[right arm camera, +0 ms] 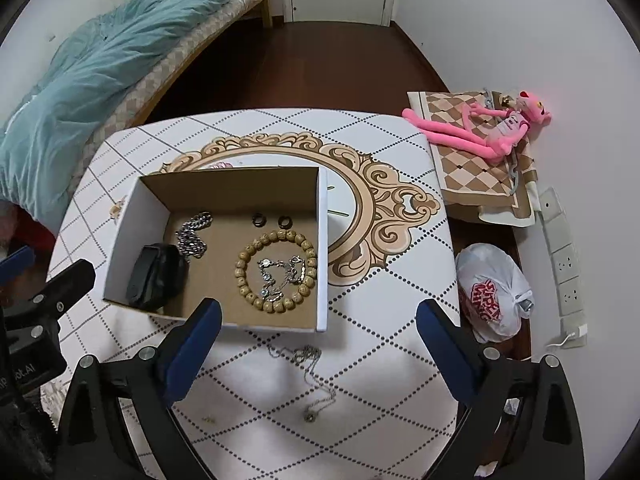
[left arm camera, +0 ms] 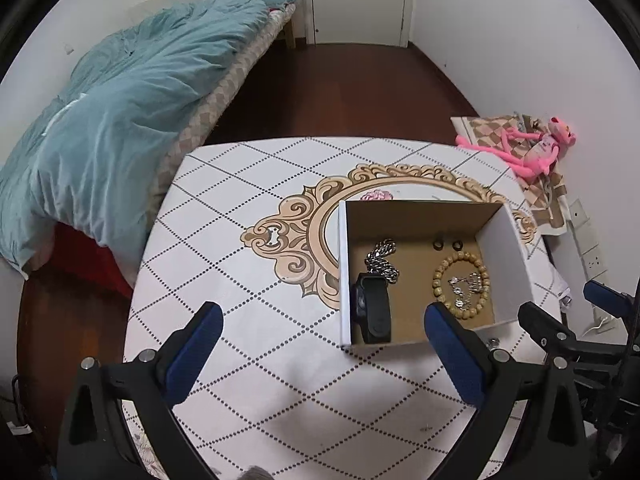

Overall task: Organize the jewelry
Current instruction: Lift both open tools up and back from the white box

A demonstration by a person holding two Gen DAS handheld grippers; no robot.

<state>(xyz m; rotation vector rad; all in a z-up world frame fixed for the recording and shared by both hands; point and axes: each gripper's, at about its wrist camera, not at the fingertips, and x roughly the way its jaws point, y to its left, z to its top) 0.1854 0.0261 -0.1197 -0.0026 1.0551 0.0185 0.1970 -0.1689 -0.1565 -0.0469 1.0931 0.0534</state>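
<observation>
We've got one thin chain necklace [right arm camera: 310, 376] loose on the table [right arm camera: 380, 360], just off the cardboard box [right arm camera: 322, 248] near its table-edge side, strung out from the box wall back toward us. It lies dead ahead between the pads of our right tool [right arm camera: 318, 340], wide open and empty. Our left tool [left arm camera: 322, 340], also spread and empty, sits farther off, so we'd say right goes.

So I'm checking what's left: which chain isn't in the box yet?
The thin silver necklace on the table, in front of the box; the chunky chain lies inside.
</observation>
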